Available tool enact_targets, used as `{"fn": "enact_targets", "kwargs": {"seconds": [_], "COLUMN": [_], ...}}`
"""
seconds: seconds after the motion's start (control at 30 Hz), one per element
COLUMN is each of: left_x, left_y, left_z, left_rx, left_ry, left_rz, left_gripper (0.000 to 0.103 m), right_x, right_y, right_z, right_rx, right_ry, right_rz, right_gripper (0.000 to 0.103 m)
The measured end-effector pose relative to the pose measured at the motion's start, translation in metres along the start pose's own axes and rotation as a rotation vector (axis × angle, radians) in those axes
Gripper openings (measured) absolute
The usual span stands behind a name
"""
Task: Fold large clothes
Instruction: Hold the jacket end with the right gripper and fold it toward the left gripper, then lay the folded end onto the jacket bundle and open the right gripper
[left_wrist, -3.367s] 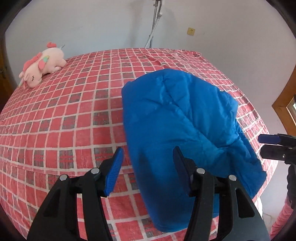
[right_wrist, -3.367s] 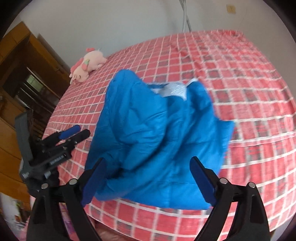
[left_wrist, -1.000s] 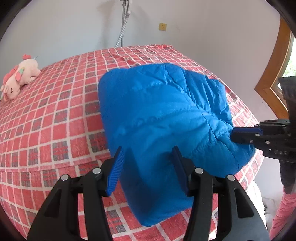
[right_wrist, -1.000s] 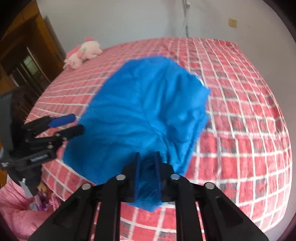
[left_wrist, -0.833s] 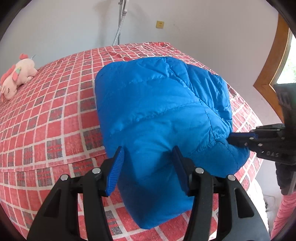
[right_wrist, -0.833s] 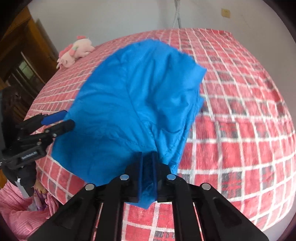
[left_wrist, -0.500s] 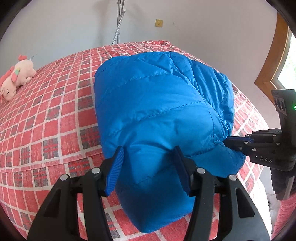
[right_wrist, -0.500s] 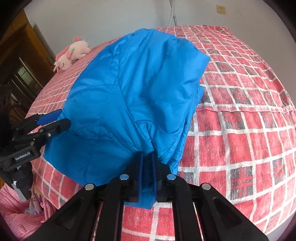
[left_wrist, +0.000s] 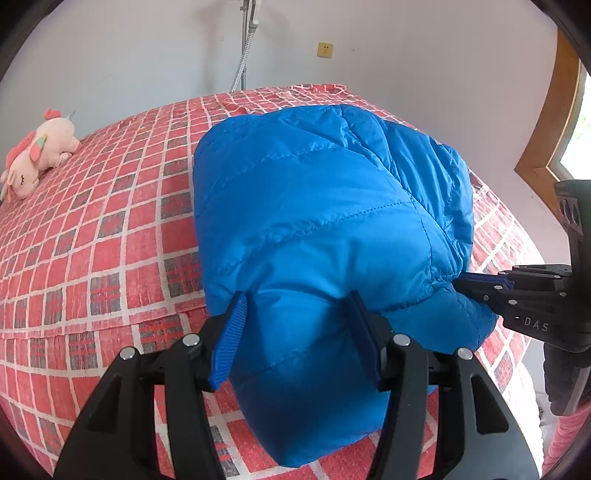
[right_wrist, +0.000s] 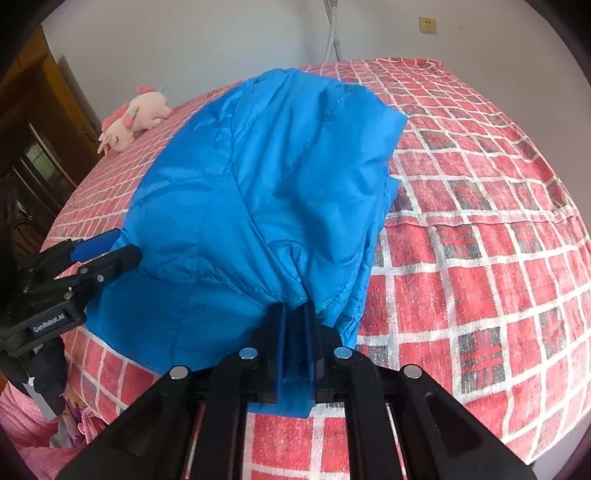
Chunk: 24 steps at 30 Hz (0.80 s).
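My right gripper (right_wrist: 295, 325) is clamped tight on a bunched bit of the blue jacket's (right_wrist: 258, 192) near hem, low in the centre of the right wrist view; a flap of the cloth pokes out below the pinch. A few seconds ago those jaws stood wide apart over loose fabric, so the grab on that side is new. Since then the jacket has come up and toward me: it fills much more of both frames than it did a second ago, and its near edge now hangs over the front edge of the bed (right_wrist: 480, 258).

My left gripper (left_wrist: 297, 328) is a different story. Its jaws stand about as wide apart as they have all along, but the puffy near end of the jacket (left_wrist: 314, 221) now bulges between the two blue pads (left_wrist: 229, 332), low in the centre of the left wrist view. The pads flank it; I cannot tell whether they touch it, and they are not squeezing.

So I judge one corner taken and the other ready to be taken. Closing the left jaws looks like the next need; only then can both corners be carried over for a fold. The quilted fill is slippery and thick, so a shallow bite could slide off.

The pink stuffed toy (left_wrist: 37, 147) lies at the far left of the bed, well apart from the jacket.
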<state>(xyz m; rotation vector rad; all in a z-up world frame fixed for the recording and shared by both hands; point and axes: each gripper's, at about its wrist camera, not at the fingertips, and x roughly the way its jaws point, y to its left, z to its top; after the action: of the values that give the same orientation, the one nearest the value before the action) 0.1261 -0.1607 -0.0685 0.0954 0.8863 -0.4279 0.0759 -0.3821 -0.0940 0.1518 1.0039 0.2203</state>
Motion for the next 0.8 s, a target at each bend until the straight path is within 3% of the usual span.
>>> {"fn": "enact_targets", "kwargs": {"seconds": [0.13,0.2,0.27,0.33,0.4,0.53,0.67,0.8], "left_x": [-0.005,-0.009,-0.018,-0.025,-0.025,-0.012,0.01,0.022], "left_y": [0.006,0.012,0.022,0.032,0.043,0.059,0.069,0.07], "left_z": [0.004,0.006,0.01,0.015,0.021,0.029,0.029,0.029], "left_rx": [-0.009,-0.018,-0.033,-0.038,-0.049,-0.071,-0.109,-0.111], "left_ry": [0.013,0.022,0.018,0.011,0.023,0.058,0.12,0.124], "left_rz": [-0.024,-0.038,-0.051,-0.056,-0.079,-0.097,-0.205,-0.264], "left_gripper": [0.055,0.055,0.055,0.061,0.073,0.074,0.077,0.082], "right_x": [-0.013,-0.022,-0.035,-0.044,-0.047,-0.03,-0.009,0.008], "right_y": [0.005,0.006,0.005,0.003,-0.003,-0.019,-0.031,-0.045], "right_z": [0.005,0.007,0.009,0.012,0.017,0.026,0.028,0.029], "right_rx": [-0.012,-0.014,-0.004,0.001,0.021,0.078,0.126,0.168], "right_ry": [-0.002,-0.012,-0.031,-0.054,-0.055,0.013,0.055,0.086], "right_rz": [-0.02,-0.027,-0.039,-0.078,-0.072,0.016,0.102,0.17], "right_gripper": [0.017,0.03,0.058,0.069,0.074,0.078,0.087,0.092]}}
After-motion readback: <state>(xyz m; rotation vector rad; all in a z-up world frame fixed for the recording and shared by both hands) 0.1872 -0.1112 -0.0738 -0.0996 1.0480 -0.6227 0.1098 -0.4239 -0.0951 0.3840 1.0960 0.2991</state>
